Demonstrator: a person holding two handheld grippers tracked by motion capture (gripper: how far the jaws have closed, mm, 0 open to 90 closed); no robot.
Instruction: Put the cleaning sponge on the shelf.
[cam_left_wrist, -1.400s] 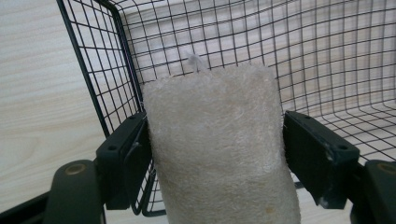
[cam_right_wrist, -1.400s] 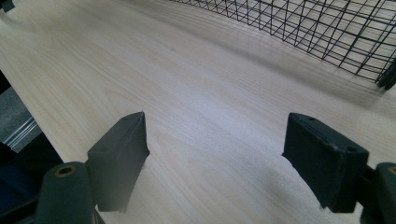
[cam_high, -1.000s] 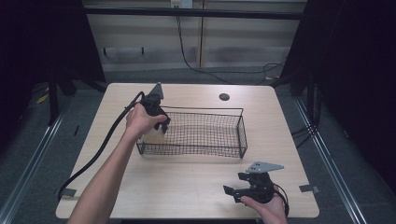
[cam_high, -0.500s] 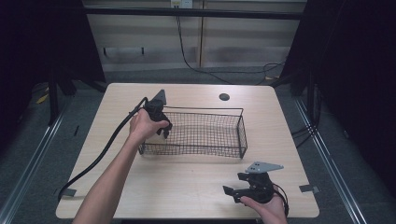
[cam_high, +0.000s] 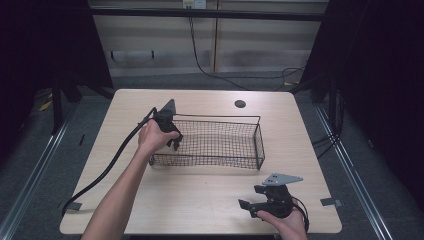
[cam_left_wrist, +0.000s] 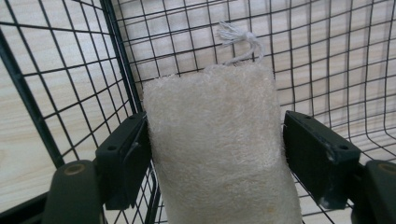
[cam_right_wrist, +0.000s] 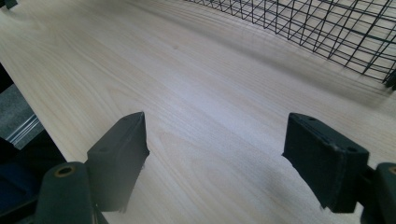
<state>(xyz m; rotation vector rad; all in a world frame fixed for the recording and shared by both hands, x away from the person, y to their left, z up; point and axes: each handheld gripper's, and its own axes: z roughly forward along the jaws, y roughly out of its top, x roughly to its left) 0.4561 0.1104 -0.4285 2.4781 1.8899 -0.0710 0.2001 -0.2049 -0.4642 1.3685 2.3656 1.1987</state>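
A cream loofah pad (cam_left_wrist: 217, 158) with a knotted string loop lies between the jaws of my left gripper (cam_left_wrist: 215, 126). The left jaw touches it and the right jaw stands a hair off, at the same wide spread as my other gripper, so I read this gripper as open. It points down inside the left end of a black wire basket (cam_high: 210, 161), where a hand holds the left gripper (cam_high: 175, 142). Near the table's front right edge my right gripper (cam_high: 251, 197) rests in a hand, open with nothing between its jaws (cam_right_wrist: 215, 126).
The basket wall (cam_left_wrist: 116, 70) stands close on the left of the loofah. A dark round grommet (cam_high: 240, 104) sits in the light wooden table (cam_high: 200, 200) behind the basket. A thick black cable (cam_high: 105, 170) trails from the left gripper across the table's left side.
My left gripper has moved right and down from the basket's left rim into the basket. The right gripper has stayed in place.
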